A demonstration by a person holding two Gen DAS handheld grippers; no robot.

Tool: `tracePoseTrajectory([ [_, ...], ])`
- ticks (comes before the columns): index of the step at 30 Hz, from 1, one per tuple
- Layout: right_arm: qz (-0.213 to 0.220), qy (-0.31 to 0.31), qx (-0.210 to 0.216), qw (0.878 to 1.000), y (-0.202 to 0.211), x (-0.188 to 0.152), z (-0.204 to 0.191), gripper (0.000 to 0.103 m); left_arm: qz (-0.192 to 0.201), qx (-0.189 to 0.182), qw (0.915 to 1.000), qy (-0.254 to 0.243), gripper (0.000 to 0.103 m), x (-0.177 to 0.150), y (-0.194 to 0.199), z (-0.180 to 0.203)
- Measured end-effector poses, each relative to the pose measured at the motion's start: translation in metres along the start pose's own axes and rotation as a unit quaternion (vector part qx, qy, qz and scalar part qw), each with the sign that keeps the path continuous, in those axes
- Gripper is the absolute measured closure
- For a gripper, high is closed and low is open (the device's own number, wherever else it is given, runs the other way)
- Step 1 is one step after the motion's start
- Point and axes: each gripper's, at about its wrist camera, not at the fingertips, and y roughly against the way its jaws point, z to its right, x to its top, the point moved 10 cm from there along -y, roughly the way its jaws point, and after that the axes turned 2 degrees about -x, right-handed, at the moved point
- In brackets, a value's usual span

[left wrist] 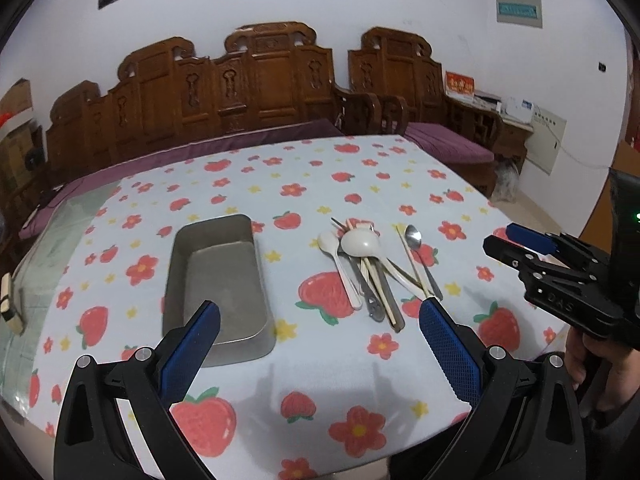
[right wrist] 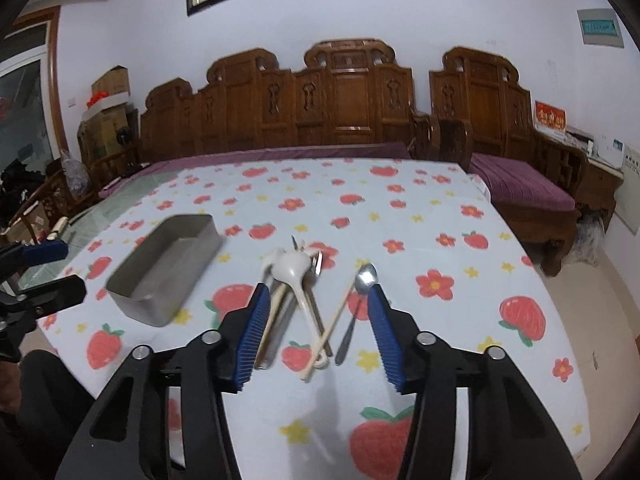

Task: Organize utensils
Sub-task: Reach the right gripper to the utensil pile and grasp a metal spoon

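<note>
A pile of utensils (left wrist: 368,268) lies on the strawberry-print tablecloth (left wrist: 320,184): white plastic spoons, chopsticks and metal pieces. A metal spoon (left wrist: 420,256) lies just right of the pile. An empty grey metal tray (left wrist: 218,284) stands left of the pile. My left gripper (left wrist: 320,320) is open and empty, above the table's near side between tray and pile. My right gripper (right wrist: 316,304) is open and empty, hovering just above the near ends of the utensils (right wrist: 296,300). The tray (right wrist: 164,268) shows at left in the right wrist view, the metal spoon (right wrist: 360,300) by the right finger.
A carved wooden bench (left wrist: 260,84) with purple cushions stands behind the table. Bare glass tabletop (left wrist: 52,240) shows at the left beyond the cloth. The right gripper (left wrist: 516,240) appears at the right edge of the left wrist view.
</note>
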Motion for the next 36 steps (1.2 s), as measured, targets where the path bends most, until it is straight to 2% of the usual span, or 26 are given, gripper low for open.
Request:
tracePoseTrajectory([
  [4,-0.027,-0.009,0.009,1.0,-0.029,-0.014,0.009,0.06,-0.022,-0.004,0.9997,0.0,0.009,-0.004,-0.024,0.001],
  [10,-0.065,-0.022,0.016,0.998,-0.074,-0.027,0.021,0.061,-0.047,-0.005,0.9989,0.001,0.014,-0.009,-0.053,0.0],
  [15,-0.103,-0.029,0.016,0.994,-0.114,-0.039,0.031,0.067,-0.064,-0.004,0.9979,0.005,0.017,-0.013,-0.069,0.0],
  [20,-0.144,-0.012,-0.006,0.989,-0.142,-0.058,0.035,0.073,-0.074,0.0,0.9972,0.005,0.017,-0.018,-0.078,0.0],
  [23,-0.152,-0.007,-0.013,0.988,-0.147,-0.056,0.038,0.074,-0.079,0.0,0.9969,0.004,0.017,-0.02,-0.083,0.002],
  [27,-0.183,0.032,-0.03,0.982,-0.155,-0.055,0.035,0.077,-0.084,0.0,0.9964,0.007,0.02,-0.02,-0.091,0.004],
  [30,-0.2,0.041,-0.031,0.979,-0.157,-0.055,0.039,0.09,-0.086,-0.001,0.9962,0.009,0.023,-0.019,-0.097,0.006],
  [31,-0.204,0.041,-0.035,0.977,-0.157,-0.055,0.043,0.098,-0.086,-0.001,0.9962,0.009,0.024,-0.019,-0.098,0.007],
  [36,-0.216,0.036,-0.025,0.976,-0.153,-0.057,0.052,0.098,-0.087,-0.002,0.9961,0.008,0.024,-0.017,-0.107,0.008],
])
